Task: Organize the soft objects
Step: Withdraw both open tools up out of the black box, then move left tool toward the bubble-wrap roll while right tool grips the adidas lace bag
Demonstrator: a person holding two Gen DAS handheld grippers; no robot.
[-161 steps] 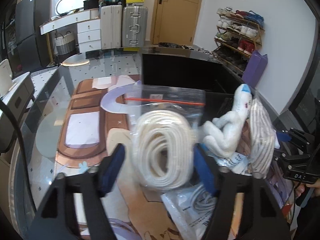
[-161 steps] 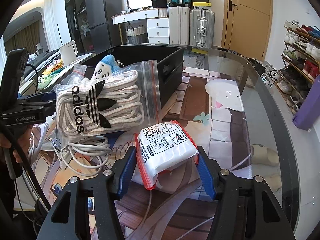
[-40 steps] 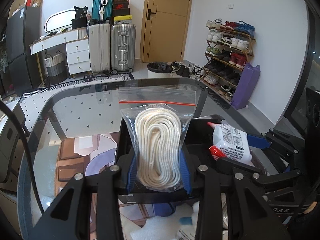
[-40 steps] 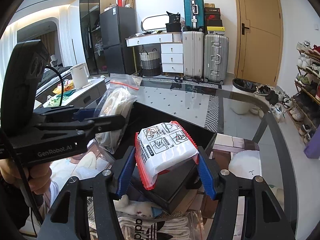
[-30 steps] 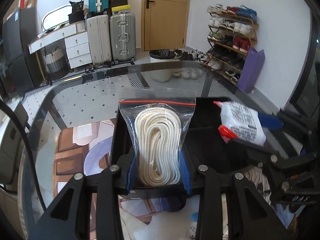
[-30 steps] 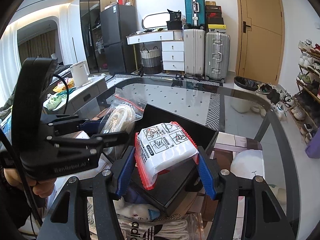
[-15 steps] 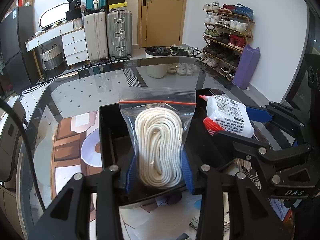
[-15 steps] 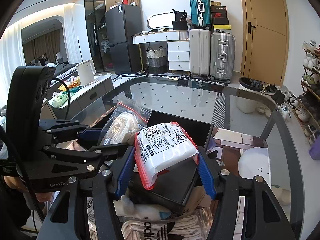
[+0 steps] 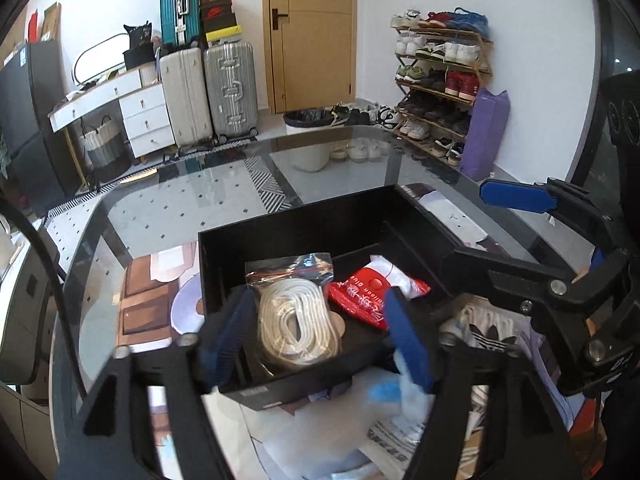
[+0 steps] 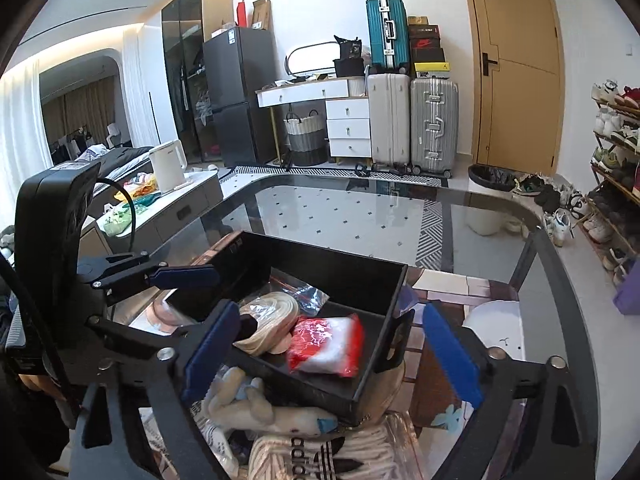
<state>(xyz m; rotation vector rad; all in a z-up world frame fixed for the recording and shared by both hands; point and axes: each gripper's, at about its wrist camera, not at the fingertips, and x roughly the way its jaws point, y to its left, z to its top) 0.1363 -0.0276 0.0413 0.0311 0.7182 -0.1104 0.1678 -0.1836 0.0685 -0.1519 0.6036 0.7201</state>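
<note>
Two packets dropped in the black box (image 10: 362,390) – both grippers spread wide, empty.
Rope bag (image 9: 298,318) and red-white packet (image 10: 326,344) lie mid-frame; next, lift clear before reaching for the plush toy (image 10: 256,410), lower centre.

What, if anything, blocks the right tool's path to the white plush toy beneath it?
Nothing visible does. The right tool hangs open above the black box, and the white plush toy lies uncovered just in front of the box, beside the adidas bag.
</note>
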